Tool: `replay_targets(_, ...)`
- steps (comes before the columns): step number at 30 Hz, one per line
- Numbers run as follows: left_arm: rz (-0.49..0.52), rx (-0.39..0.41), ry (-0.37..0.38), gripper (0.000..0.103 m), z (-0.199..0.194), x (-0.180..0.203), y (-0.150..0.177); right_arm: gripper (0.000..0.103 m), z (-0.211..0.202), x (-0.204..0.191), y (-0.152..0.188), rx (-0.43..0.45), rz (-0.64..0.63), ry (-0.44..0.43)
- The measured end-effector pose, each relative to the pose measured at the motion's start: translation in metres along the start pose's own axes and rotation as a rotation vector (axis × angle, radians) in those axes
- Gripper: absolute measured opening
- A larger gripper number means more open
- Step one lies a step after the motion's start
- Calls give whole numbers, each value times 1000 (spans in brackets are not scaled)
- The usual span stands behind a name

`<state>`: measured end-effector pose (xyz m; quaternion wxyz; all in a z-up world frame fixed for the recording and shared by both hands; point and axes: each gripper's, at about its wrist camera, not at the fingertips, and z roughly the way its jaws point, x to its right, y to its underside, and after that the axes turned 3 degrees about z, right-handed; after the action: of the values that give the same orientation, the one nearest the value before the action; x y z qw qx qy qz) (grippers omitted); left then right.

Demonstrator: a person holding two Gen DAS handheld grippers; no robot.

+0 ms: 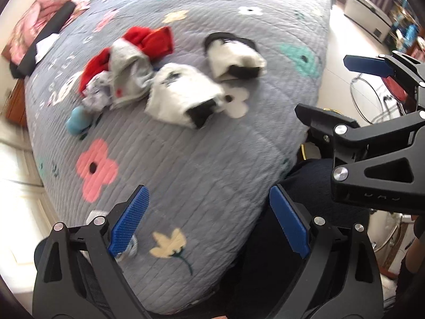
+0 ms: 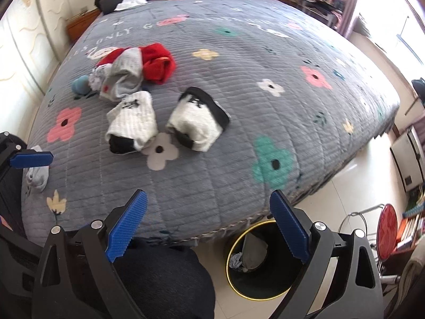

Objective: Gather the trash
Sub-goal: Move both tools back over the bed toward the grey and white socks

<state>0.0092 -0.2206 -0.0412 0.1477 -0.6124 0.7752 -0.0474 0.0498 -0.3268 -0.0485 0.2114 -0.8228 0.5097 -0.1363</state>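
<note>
L wrist view is motion-blurred; a small grey-white sock (image 1: 130, 248) is half hidden behind the left gripper (image 1: 209, 220) finger, lower part cut off. Crumpled paper (image 2: 236, 260) in the black trash bin (image 2: 255, 296) w/ yellow rim is partly blocked by the right gripper (image 2: 209, 223) finger; bin sits on floor just beside the bed (image 2: 239, 61), directly under that gripper. Both grippers spread wide, holding nothing. Red, grey and white-black socks (image 2: 132, 122) lie mid-bed, well apart from both tools.
</note>
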Motion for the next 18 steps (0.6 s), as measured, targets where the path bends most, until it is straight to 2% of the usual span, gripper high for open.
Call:
replay_targets(8, -117, -24, -58, 90, 4, -29, 18, 89, 9, -39, -20, 13, -113, -70)
replay_targets(18, -315, -35, -89, 92, 11, -67, 37, 89, 16, -79, -36, 22, -239, -123)
